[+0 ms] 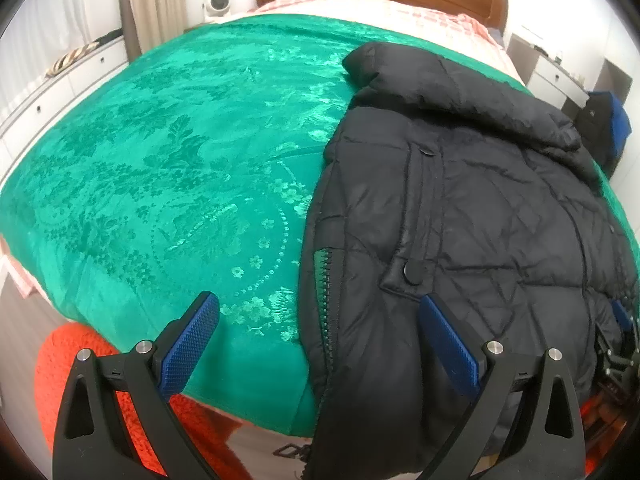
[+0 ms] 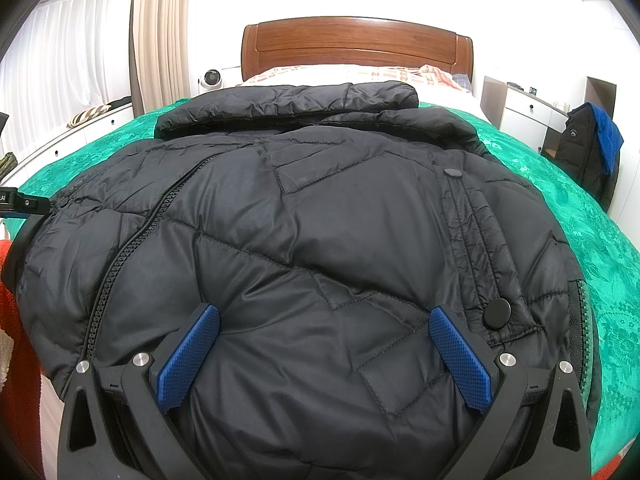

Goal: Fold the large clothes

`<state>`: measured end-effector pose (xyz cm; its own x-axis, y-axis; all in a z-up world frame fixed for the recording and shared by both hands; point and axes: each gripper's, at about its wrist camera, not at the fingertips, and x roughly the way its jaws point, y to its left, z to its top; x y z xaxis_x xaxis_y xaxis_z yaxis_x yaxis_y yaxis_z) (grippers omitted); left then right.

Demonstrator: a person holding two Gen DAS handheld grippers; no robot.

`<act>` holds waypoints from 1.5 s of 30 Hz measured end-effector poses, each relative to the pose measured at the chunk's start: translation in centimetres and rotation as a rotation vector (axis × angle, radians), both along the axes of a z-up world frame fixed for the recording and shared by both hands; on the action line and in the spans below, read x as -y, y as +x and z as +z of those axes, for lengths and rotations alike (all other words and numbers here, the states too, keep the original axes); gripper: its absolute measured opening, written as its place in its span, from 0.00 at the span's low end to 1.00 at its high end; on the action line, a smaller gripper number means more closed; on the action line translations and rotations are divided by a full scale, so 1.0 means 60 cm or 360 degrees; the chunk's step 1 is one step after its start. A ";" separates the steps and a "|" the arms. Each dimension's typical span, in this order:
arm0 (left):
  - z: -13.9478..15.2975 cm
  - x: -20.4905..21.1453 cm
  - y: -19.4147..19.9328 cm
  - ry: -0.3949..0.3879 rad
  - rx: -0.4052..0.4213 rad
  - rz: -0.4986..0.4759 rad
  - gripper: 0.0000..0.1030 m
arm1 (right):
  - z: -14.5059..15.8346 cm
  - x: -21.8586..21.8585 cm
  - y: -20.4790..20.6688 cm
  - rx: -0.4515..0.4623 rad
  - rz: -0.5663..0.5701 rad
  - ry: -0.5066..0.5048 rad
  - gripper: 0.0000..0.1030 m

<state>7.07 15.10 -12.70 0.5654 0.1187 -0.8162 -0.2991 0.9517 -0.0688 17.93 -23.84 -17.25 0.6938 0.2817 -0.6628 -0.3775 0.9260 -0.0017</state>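
A black quilted puffer jacket [image 1: 460,208] lies on the green bedspread [image 1: 180,160], collar toward the headboard and hem at the near bed edge. My left gripper [image 1: 320,304] is open at the jacket's left hem edge, by the zipper; one finger is over the bedspread, the other over the jacket. In the right wrist view the jacket [image 2: 312,216] fills the frame. My right gripper [image 2: 324,316] is open above the jacket's lower front, holding nothing. The right gripper also shows at the right edge of the left wrist view [image 1: 616,340].
A wooden headboard [image 2: 356,46] stands at the far end. White drawers [image 1: 60,92] line the left wall. A bedside cabinet [image 2: 520,108] and a dark hanging garment with blue [image 2: 596,148] are at right. An orange knitted cloth [image 1: 80,360] lies below the bed edge.
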 end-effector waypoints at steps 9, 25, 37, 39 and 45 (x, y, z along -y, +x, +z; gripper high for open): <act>-0.002 0.004 0.001 0.0017 -0.0013 -0.0013 0.97 | 0.000 0.000 0.001 0.0001 0.0000 -0.0001 1.00; -0.004 0.002 0.002 0.0013 -0.0024 -0.0009 0.97 | 0.000 0.000 -0.001 0.0002 0.0000 -0.0001 1.00; -0.005 0.004 0.003 0.0019 -0.0030 -0.0015 0.97 | 0.000 0.000 0.000 0.0003 0.0000 -0.0002 1.00; -0.005 0.005 0.003 0.0018 -0.0029 -0.0014 0.97 | 0.000 0.000 0.000 0.0003 0.0000 -0.0002 1.00; -0.005 0.006 0.004 0.0018 -0.0032 -0.0015 0.97 | -0.001 0.000 0.000 0.0003 0.0000 -0.0002 1.00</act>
